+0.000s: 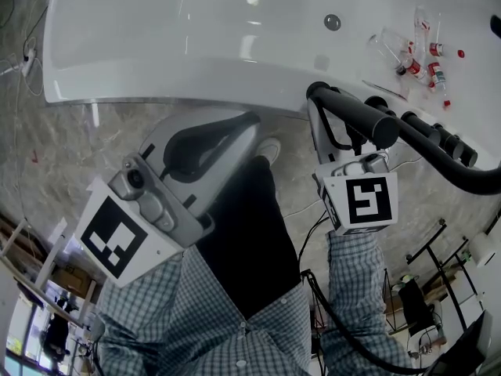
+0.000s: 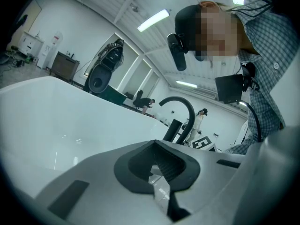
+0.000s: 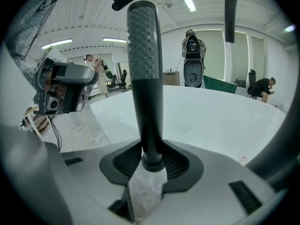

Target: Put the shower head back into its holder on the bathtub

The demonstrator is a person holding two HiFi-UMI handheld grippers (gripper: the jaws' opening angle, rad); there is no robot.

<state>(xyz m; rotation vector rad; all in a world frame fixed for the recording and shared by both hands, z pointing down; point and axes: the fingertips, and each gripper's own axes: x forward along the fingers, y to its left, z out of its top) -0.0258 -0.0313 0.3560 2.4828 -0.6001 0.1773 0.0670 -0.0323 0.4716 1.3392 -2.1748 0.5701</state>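
shower head (image 3: 143, 55) in right tongs (image 3: 151, 168), bathtub (image 3: 215, 118) beyond

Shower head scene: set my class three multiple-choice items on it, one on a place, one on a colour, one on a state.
1. Where do the bottles lie?
A on the floor
B on a chair
C on the tub

2. What colour is the shower head?
A black
B white
C red

3. What is the right gripper doing?
A open, empty
B shut on the shower head
C shut on a bottle

Key:
1 C, as the head view shows them on the white tub surface at upper right.
2 A, as its dotted handle is black in the right gripper view.
3 B, as the handle stands clamped between the jaws there.
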